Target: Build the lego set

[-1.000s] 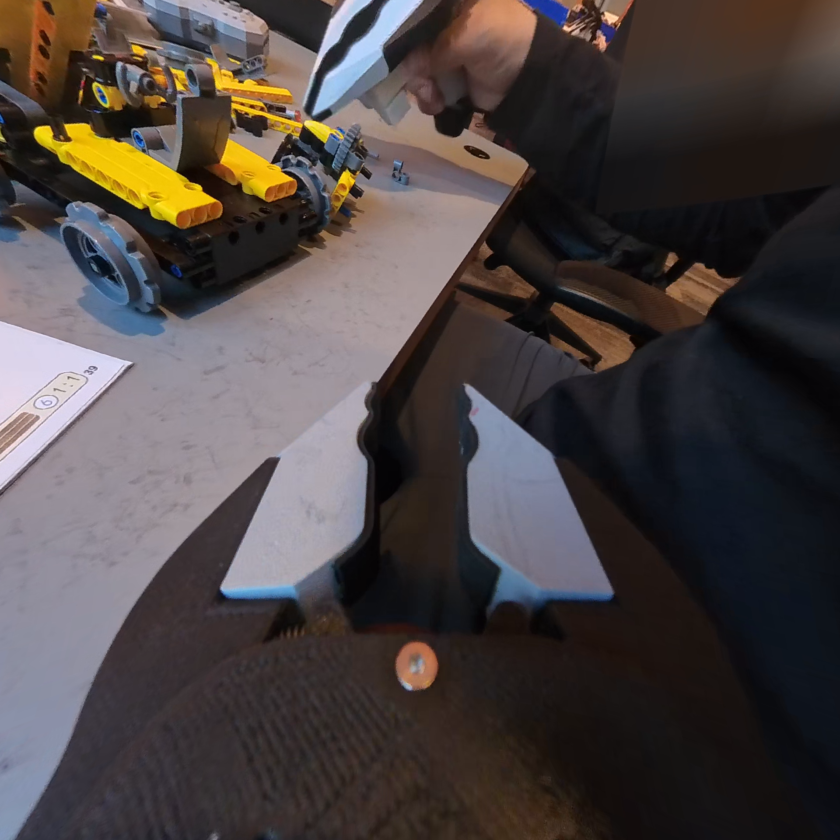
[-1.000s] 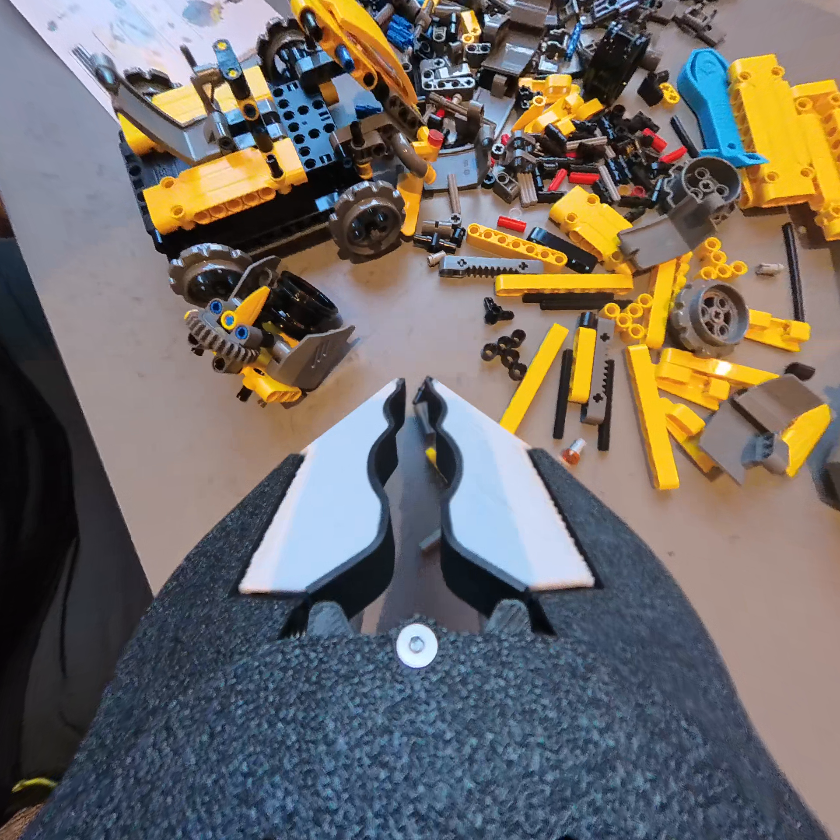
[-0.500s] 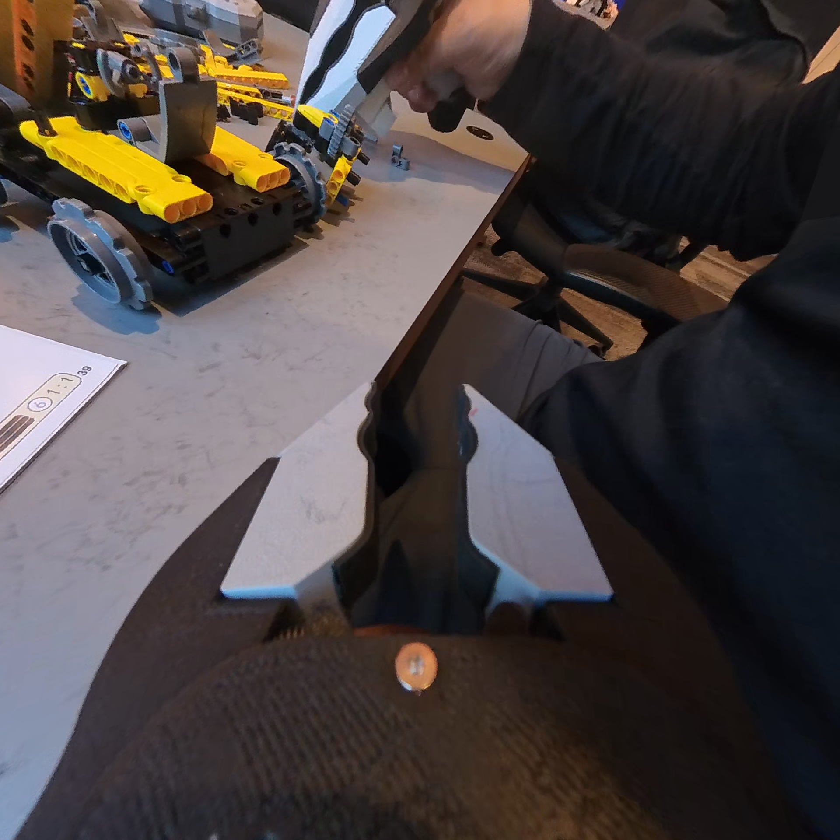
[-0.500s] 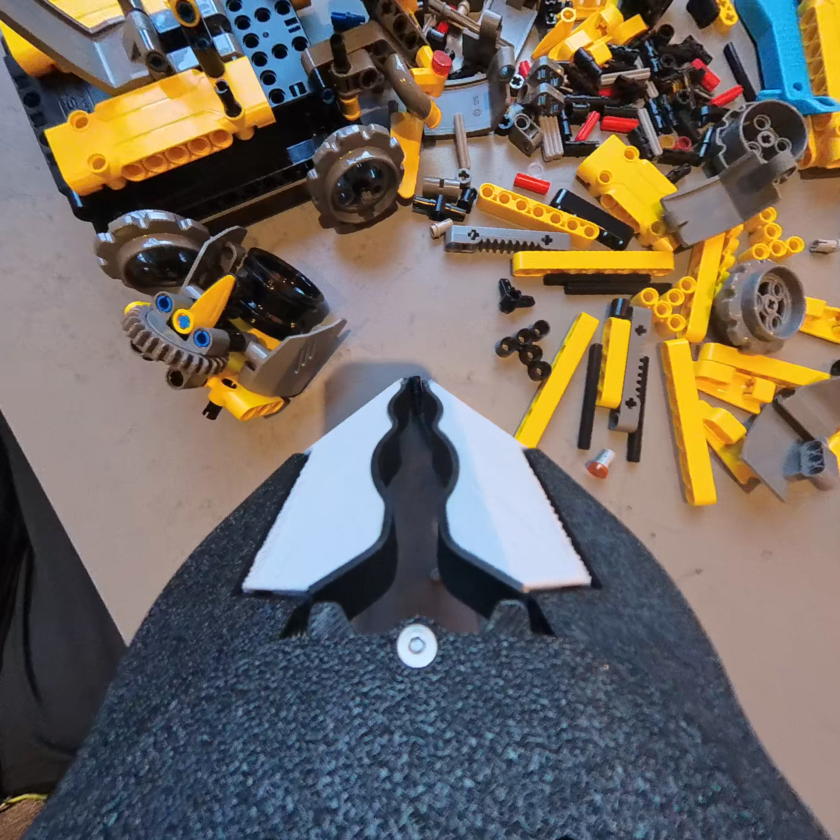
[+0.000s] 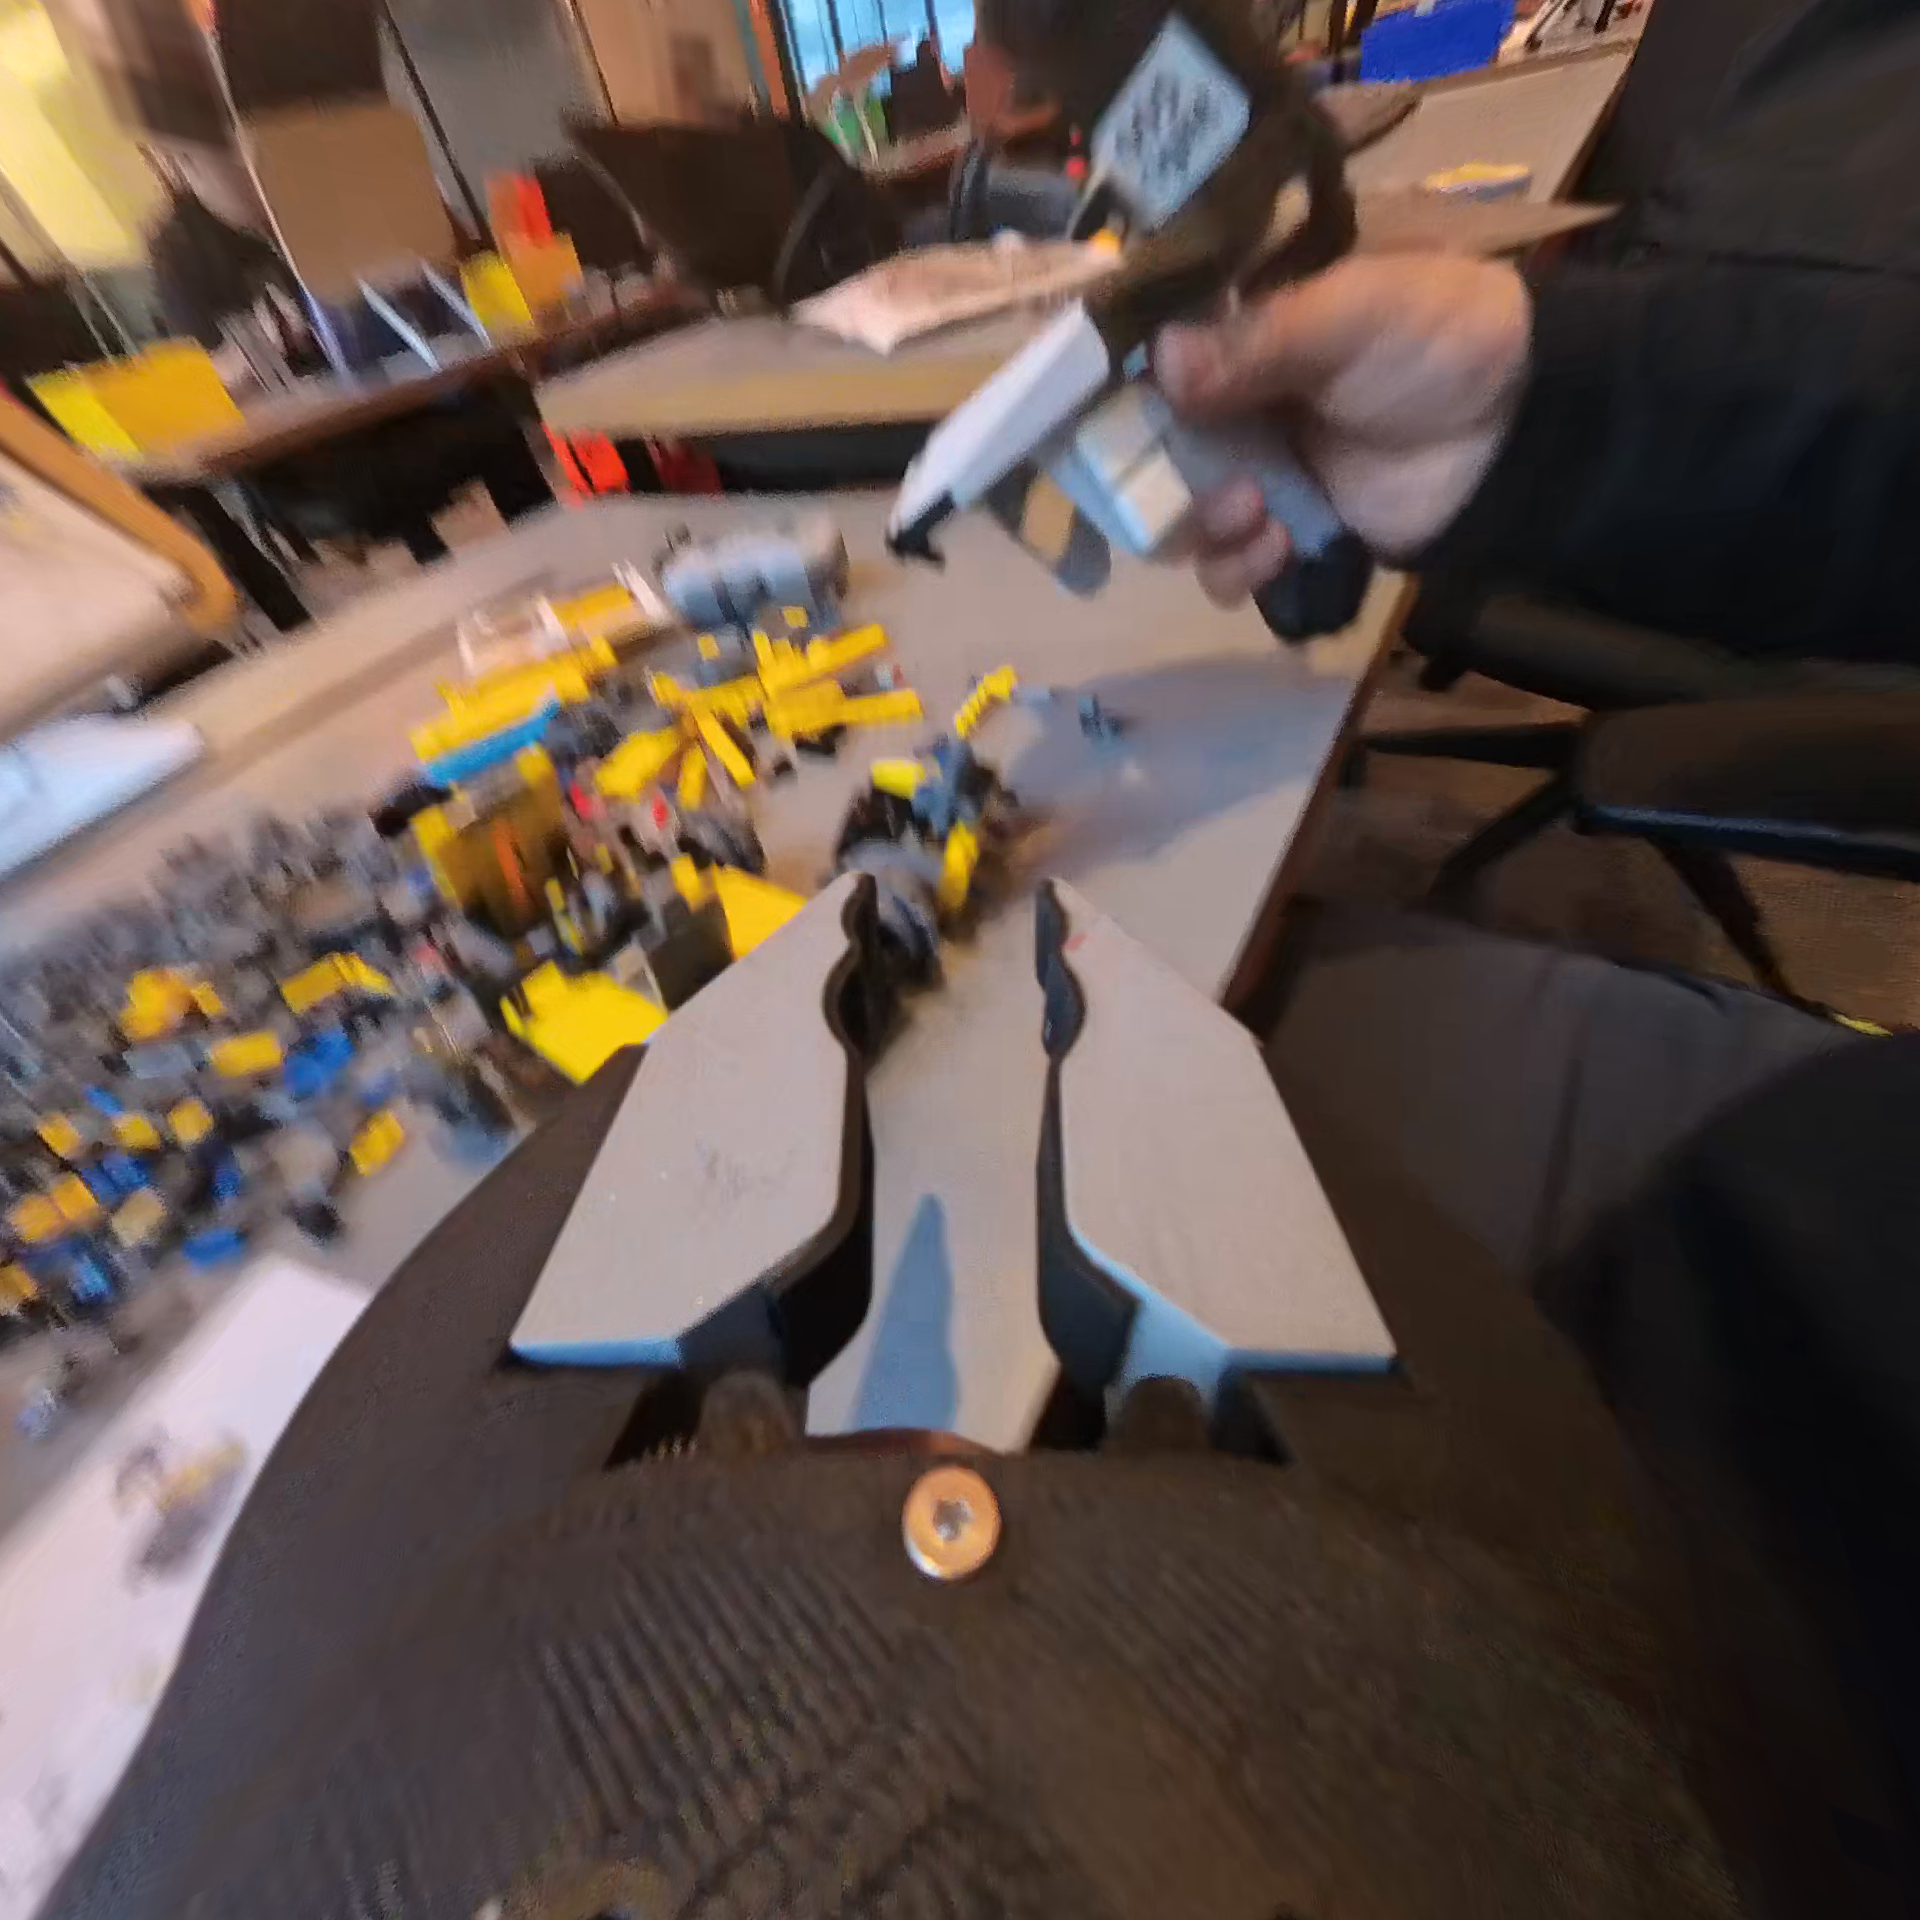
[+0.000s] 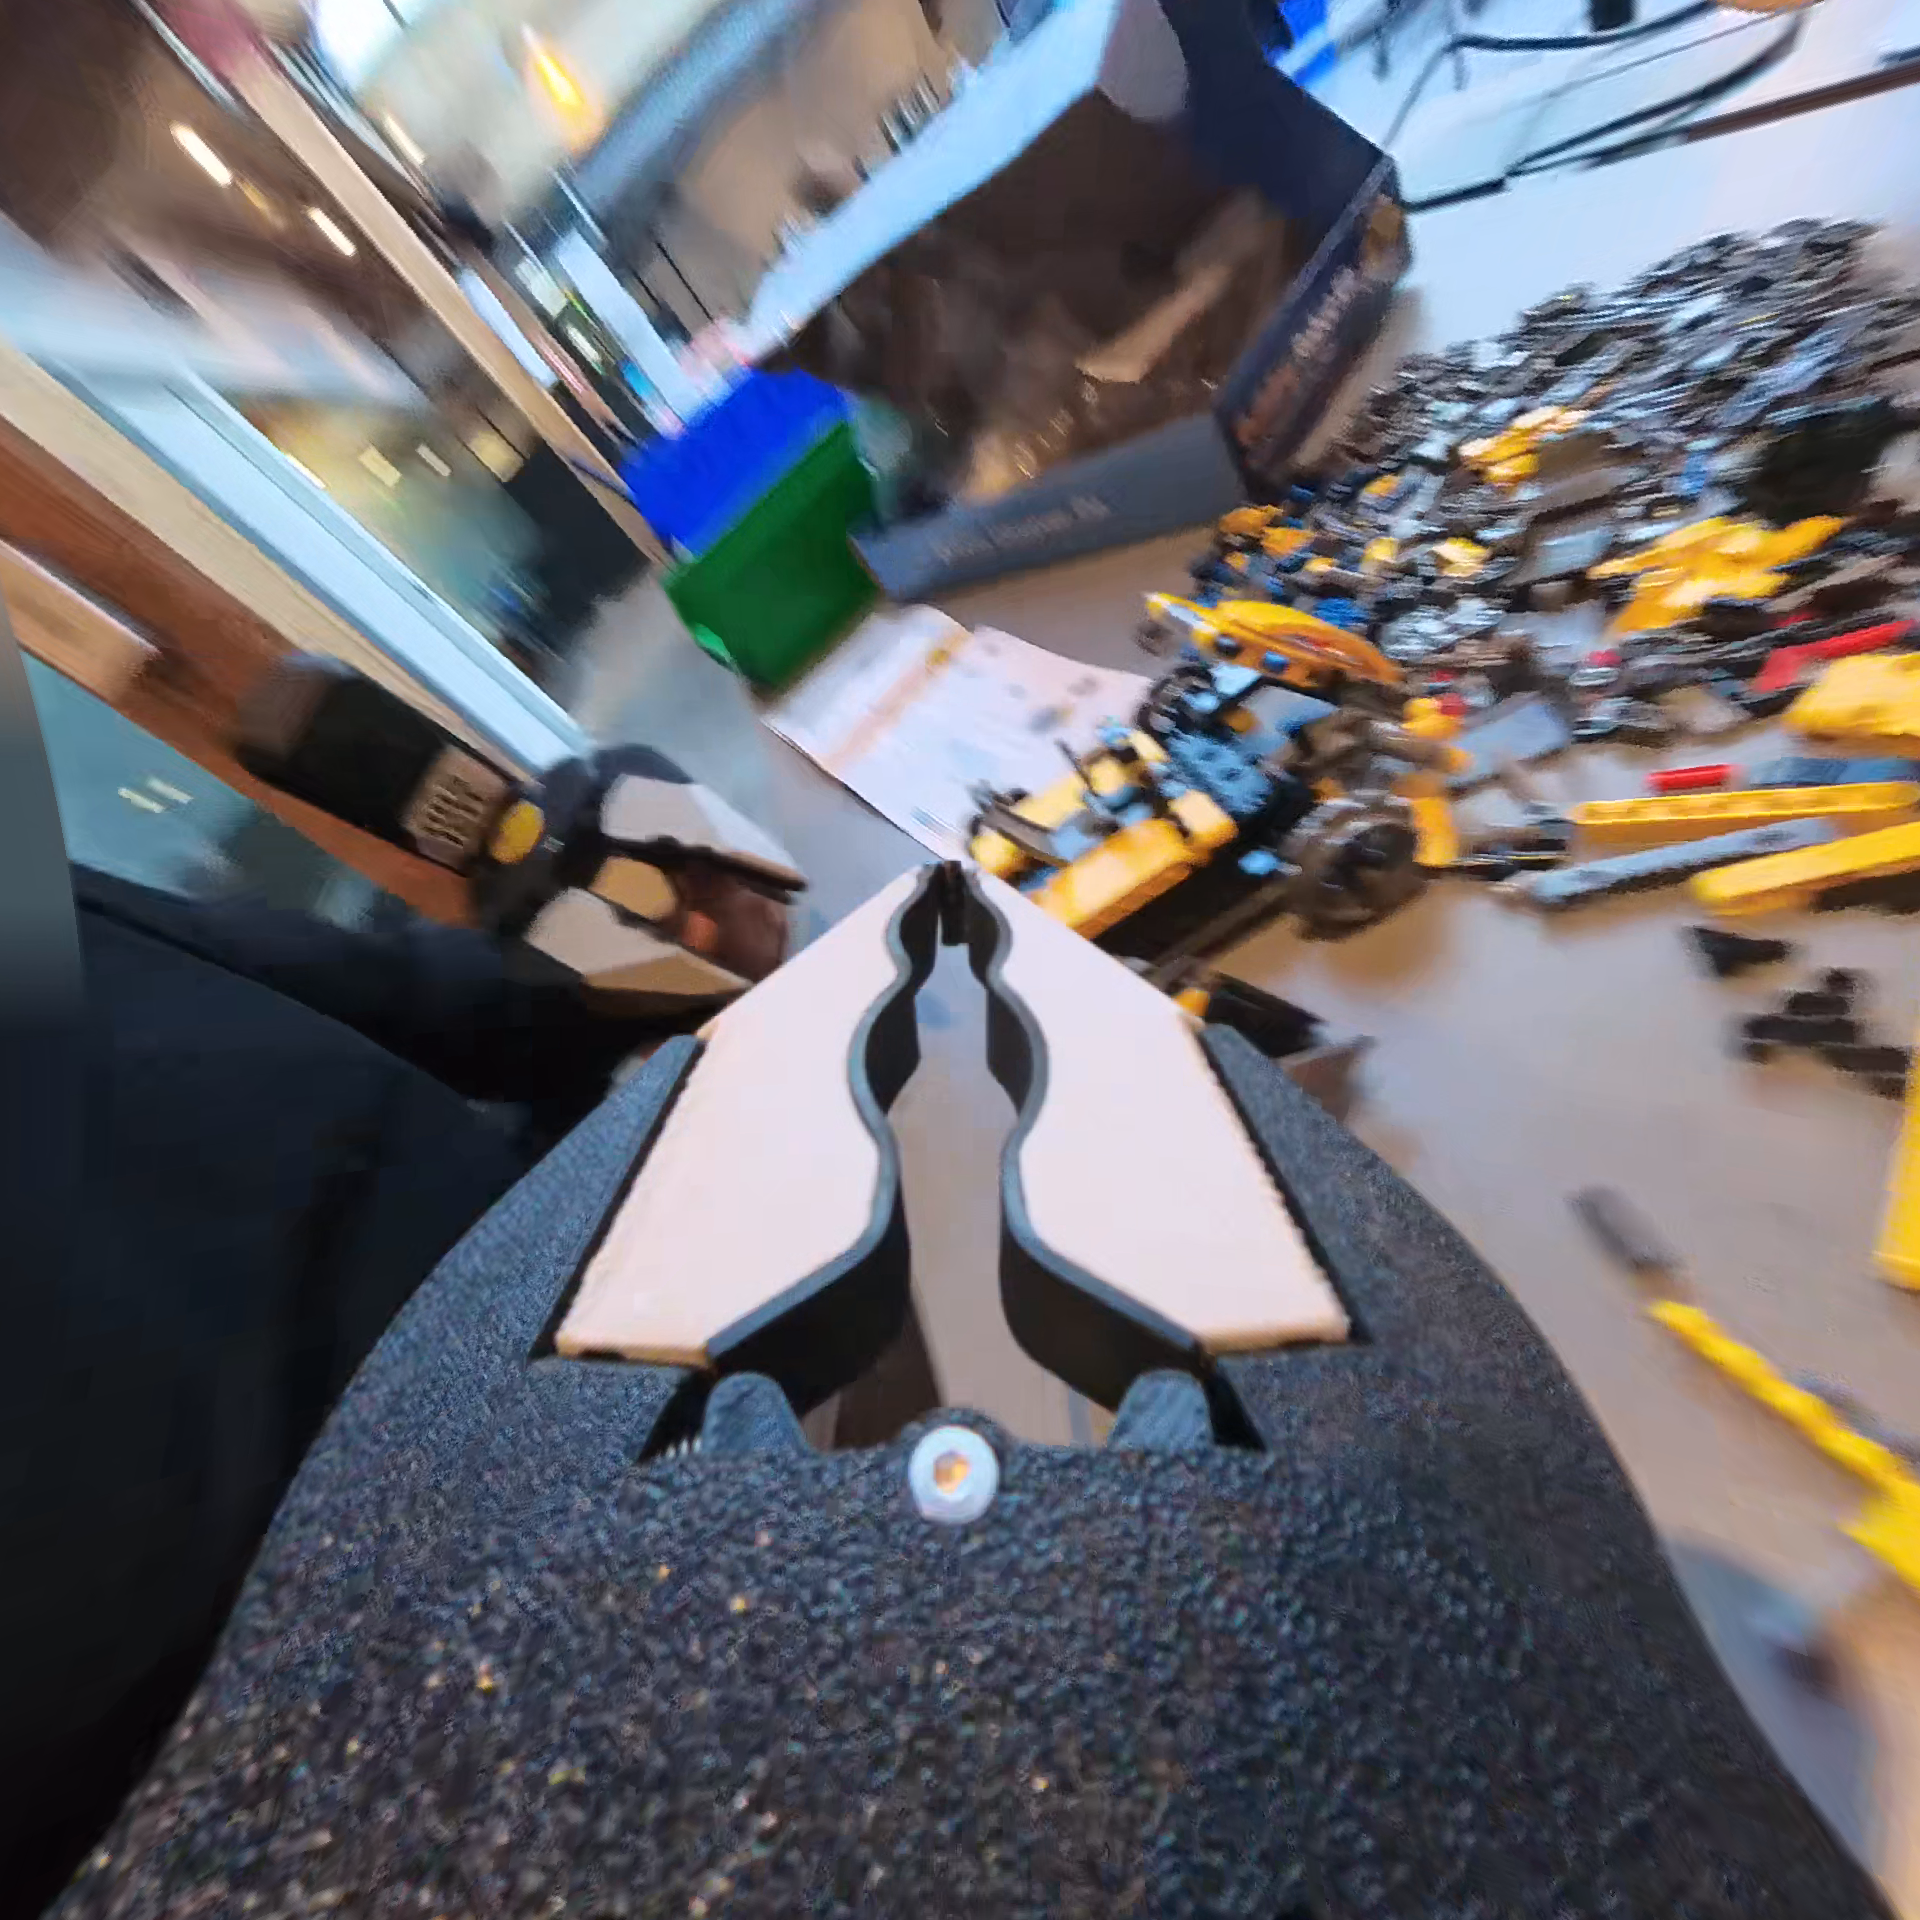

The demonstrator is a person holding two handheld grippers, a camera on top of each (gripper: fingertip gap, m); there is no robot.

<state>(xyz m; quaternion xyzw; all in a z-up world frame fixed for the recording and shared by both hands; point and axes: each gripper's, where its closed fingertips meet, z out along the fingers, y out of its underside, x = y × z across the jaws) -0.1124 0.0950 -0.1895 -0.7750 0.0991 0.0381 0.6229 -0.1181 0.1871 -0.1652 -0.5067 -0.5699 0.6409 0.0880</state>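
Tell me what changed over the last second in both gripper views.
The right gripper closed its slightly parted tips and lifted off the table, now pinching a tiny dark piece. The left gripper swung from the table edge toward the brick pile. Its jaws stayed open and empty.

Both pictures are very blurry from fast moving. Only the close parts at the bottom look sharp. The light is warm and bright, and the room behind looks smeared. A soft shadow lies on the table (image 5: 1174, 748). Straight lines bend near the edges.
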